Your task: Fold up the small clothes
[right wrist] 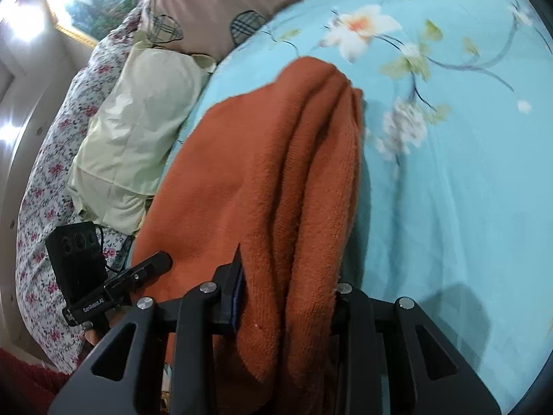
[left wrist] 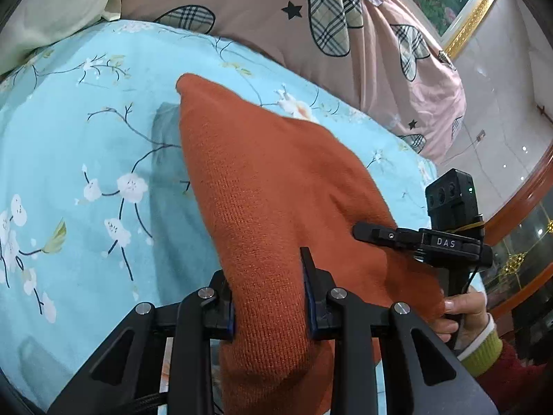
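The orange knit garment [left wrist: 262, 186] hangs above the bed [left wrist: 86, 138], bunched between both grippers' jaws, left gripper [left wrist: 269, 297] and right gripper [right wrist: 287, 297] each clamped on it.

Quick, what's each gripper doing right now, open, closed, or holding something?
Left gripper: closed on the orange knit garment.
Right gripper: closed on the same orange garment, at another bunched part.

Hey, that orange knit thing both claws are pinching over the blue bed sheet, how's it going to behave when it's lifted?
Probably floppy: the orange knit garment sags in soft folds from the left claw and right claw. Likely light, since it bunches between the pads without stretching taut. Its fuzzy weave should grip rather than slip.
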